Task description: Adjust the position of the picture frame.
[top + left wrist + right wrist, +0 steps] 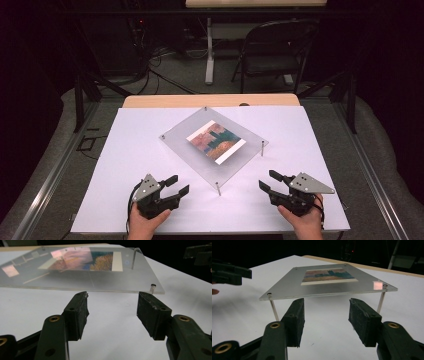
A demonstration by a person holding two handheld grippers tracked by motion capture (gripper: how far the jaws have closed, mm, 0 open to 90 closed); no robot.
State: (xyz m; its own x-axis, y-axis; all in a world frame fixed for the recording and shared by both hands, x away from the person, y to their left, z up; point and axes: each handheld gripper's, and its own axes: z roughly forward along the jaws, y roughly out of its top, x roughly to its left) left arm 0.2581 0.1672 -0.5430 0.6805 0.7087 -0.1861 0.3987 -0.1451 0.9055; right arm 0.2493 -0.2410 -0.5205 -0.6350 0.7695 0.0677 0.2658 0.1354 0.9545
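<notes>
A clear square acrylic plate (214,145) stands in the middle of the white tabletop (125,150), raised on four thin metal posts, one at each corner. It is turned so that one corner points toward the person. A colourful rectangular picture with a white border (216,140) lies flat at the centre of the plate; I cannot tell whether it sits on top or is pressed under the acrylic. The posts keep the plate above the tabletop, so there is free space below its edges. I think this is useful because a jaw can pass under the edge and another over it.

The left hand-held gripper (176,185) is near the plate's near-left edge, a little before it and not touching it. Its jaws are wide apart and hold nothing. In the left gripper view the jaws point at this edge, and the near corner post (152,288) stands just beyond the jaw that shows at the right.

The right hand-held gripper (270,182) is near the plate's near-right edge, also apart from it, also wide and empty. In the right gripper view the plate's edge crosses just above both jaw tips.

Both are held low and symmetric on the two sides of the plate's near corner, probably to take the plate from two sides together, so that it stays level.
</notes>
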